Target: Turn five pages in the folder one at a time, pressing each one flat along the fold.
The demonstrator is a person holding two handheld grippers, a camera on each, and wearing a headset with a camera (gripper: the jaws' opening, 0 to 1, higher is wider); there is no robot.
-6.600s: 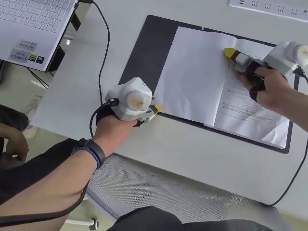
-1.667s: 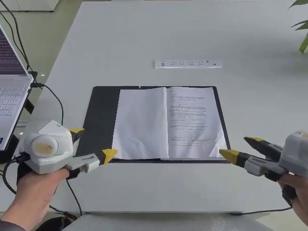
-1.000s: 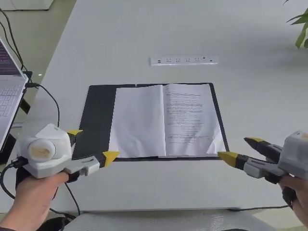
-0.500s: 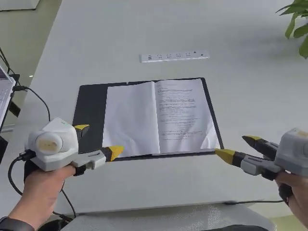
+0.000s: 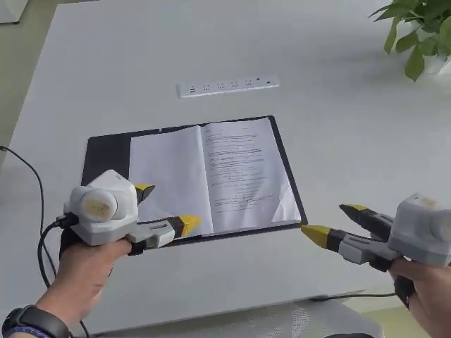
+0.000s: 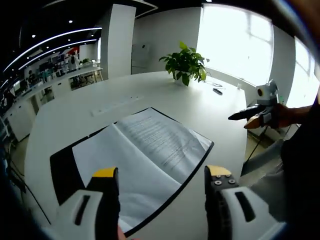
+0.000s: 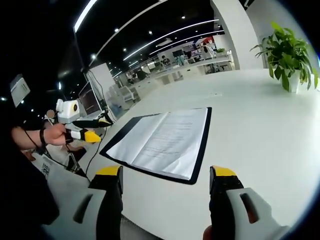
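The black folder (image 5: 106, 151) lies open and flat on the white table, a blank page (image 5: 165, 176) on its left half and a printed page (image 5: 243, 172) on its right. My left gripper (image 5: 165, 208) hovers open over the folder's near left corner, nothing between its yellow tips. My right gripper (image 5: 335, 222) is held open just off the folder's near right corner, also holding nothing. In the left gripper view the folder (image 6: 65, 170) spreads ahead of the open gripper (image 6: 162, 175). In the right gripper view the folder (image 7: 202, 145) lies ahead of the open gripper (image 7: 165, 172).
A white power strip (image 5: 227, 86) lies on the table (image 5: 338, 127) beyond the folder. A potted plant (image 5: 416, 32) stands at the far right corner. A black cable (image 5: 35, 211) trails at the left edge. The table's front edge runs close below both grippers.
Since 6.6 s ago the right gripper has come off the page and both grippers have drawn back to the near edge. Over the last second the head camera swung right; the folder stayed flat.
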